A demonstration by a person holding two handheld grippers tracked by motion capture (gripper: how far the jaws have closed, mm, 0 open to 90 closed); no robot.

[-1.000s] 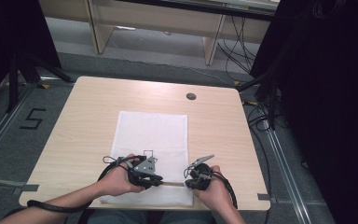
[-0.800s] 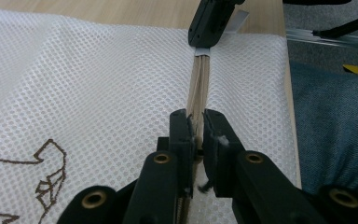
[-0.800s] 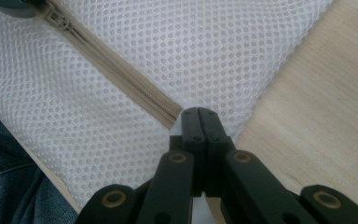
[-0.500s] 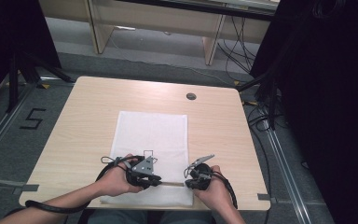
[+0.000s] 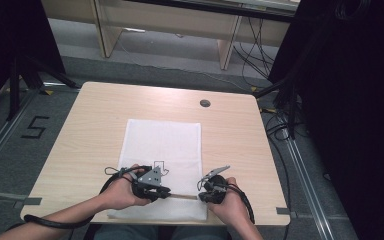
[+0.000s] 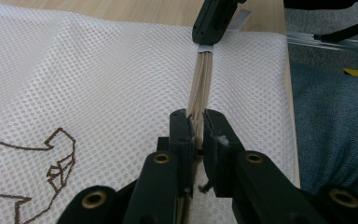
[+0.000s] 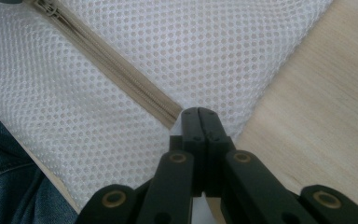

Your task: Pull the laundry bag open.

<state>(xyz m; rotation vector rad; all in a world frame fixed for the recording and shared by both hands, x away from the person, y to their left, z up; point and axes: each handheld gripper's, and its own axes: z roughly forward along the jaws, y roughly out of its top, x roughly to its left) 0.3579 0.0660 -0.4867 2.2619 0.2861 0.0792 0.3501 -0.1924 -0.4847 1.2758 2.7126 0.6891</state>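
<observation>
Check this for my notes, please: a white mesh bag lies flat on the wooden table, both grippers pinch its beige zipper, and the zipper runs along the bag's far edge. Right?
Not quite. The zipper runs along the near edge of the mesh bag, by the person, as the high view shows. The rest holds: the bag lies flat on the table, and the left gripper and right gripper both pinch the zipper.

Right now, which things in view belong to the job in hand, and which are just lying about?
In the job:
- white mesh bag
- its beige zipper, running between the two grippers
- left gripper, shut on the zipper
- right gripper, shut at the zipper's other end

Lying about:
- round grommet in the table
- floor cables
- the "5" floor mark
</observation>
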